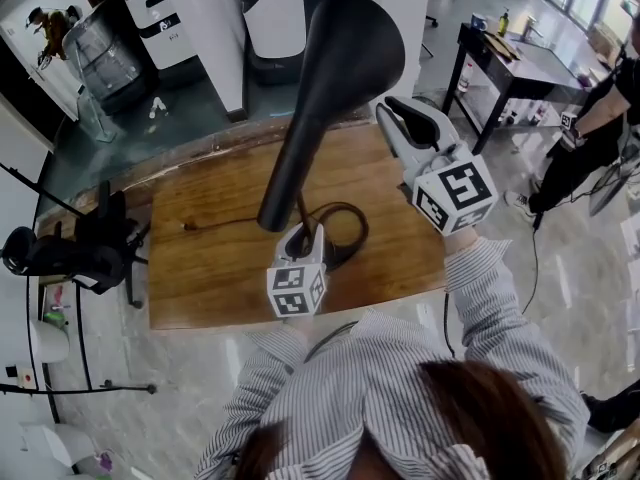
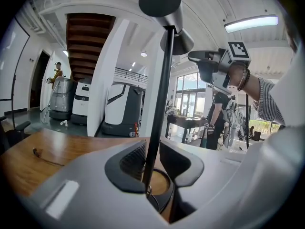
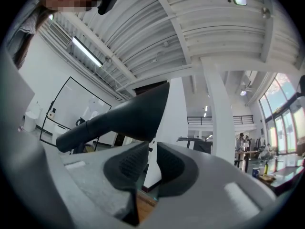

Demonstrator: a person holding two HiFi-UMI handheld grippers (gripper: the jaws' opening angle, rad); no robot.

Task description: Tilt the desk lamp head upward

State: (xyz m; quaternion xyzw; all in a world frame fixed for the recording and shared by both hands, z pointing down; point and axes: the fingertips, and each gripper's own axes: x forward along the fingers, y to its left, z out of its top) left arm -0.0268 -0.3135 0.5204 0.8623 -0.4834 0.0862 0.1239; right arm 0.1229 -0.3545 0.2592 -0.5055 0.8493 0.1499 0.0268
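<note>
One desk lamp (image 1: 335, 58), one table (image 1: 200, 258), two grippers: the left gripper (image 2: 152, 151) straddled the stem (image 2: 159, 104), jaws apart; the right gripper (image 3: 151, 149) (jaws barely parted) held nothing.

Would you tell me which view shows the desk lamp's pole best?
The left gripper view: the pole rises full length to the lamp head, between the left gripper's jaws. The head view shows only a short stretch under the head; the right gripper view shows none.

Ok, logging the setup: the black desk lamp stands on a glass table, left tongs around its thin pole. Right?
No: the table is wood, as the head view shows. The black desk lamp stands on it, left tongs around its thin pole.
</note>
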